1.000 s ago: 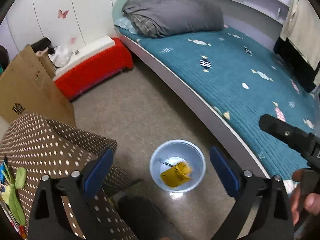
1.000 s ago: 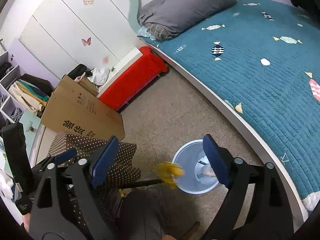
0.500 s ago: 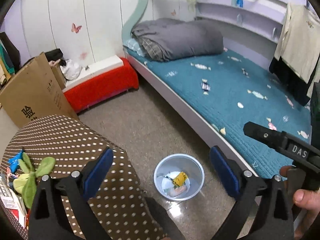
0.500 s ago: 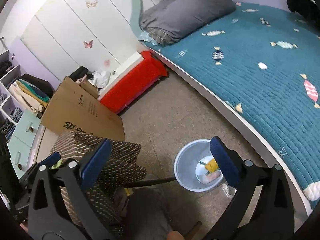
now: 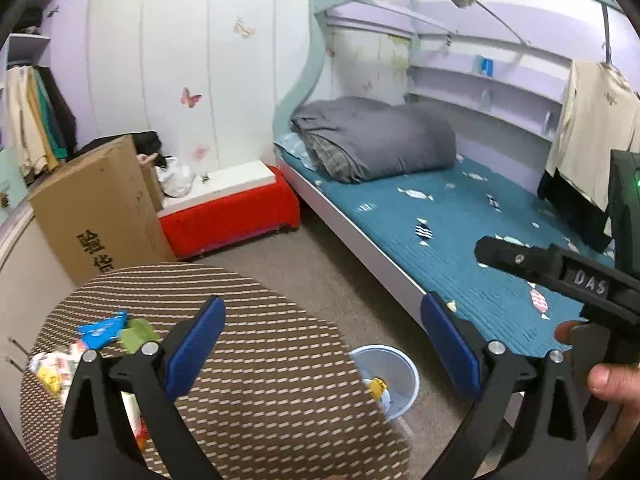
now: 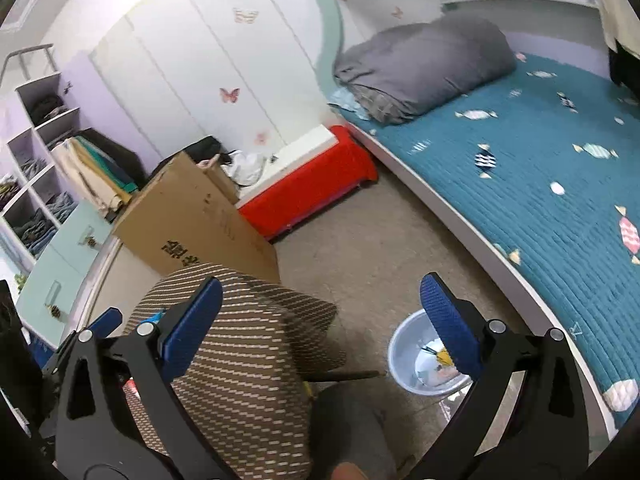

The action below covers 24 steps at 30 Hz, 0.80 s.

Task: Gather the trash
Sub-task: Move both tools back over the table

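My left gripper [image 5: 320, 344] has its blue fingers [image 5: 196, 344] spread wide with nothing between them. It hangs over the round table [image 5: 256, 360], which wears a brown cloth with pale dashes. On the left part of that table lies the trash not yet gathered: a blue wrapper [image 5: 102, 326], a green scrap [image 5: 136, 334] just beside it, and a white-and-yellow packet [image 5: 50, 368] nearer the edge.

My right gripper [image 6: 320, 330] also has its fingers [image 6: 192, 328] fully apart and empty. Below it, on the floor between the table and the bed [image 6: 540, 184], stands the pale blue bin [image 6: 404, 344]. Inside the bin I can see a yellow piece [image 5: 378, 386] and some lighter bits; what they are I cannot make out.

In the left wrist view my right hand [image 5: 612, 376] shows at the right edge, wrapped around the black handle of its gripper. A folded grey quilt [image 5: 376, 140] lies at the head of the bed. A red bench [image 5: 232, 216] sits against the wall, and a cardboard box [image 5: 96, 216] stands next to it, just behind the table.
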Motion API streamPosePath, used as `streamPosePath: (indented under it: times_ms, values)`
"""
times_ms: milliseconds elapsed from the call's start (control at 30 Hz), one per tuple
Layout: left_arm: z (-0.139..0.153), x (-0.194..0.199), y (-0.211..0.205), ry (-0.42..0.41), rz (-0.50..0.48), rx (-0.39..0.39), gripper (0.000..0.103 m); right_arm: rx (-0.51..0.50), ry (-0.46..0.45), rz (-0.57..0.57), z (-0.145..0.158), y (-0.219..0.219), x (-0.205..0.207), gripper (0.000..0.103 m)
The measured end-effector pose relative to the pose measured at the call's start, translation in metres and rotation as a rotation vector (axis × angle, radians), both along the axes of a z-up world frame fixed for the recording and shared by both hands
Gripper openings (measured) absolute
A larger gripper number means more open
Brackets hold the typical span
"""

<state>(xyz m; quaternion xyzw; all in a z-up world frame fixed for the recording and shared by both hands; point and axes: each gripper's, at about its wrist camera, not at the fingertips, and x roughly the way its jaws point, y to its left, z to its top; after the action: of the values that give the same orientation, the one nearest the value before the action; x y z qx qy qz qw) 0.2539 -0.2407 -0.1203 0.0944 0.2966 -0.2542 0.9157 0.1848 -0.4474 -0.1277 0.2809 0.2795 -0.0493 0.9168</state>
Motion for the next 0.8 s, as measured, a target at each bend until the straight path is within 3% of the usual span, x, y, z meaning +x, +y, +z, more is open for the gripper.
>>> streamPosePath:
  times_ms: [367, 800]
  values:
    - [0.024, -0.003, 0.121, -0.031, 0.121, -0.048, 0.096, -0.071, -0.004, 0.107, 0.031, 0.101, 0.013, 0.097]
    - [-0.006, 0.021, 0.231, 0.011, 0.257, -0.062, 0.096, -0.178, 0.077, 0.240, 0.022, 0.185, 0.046, 0.097]
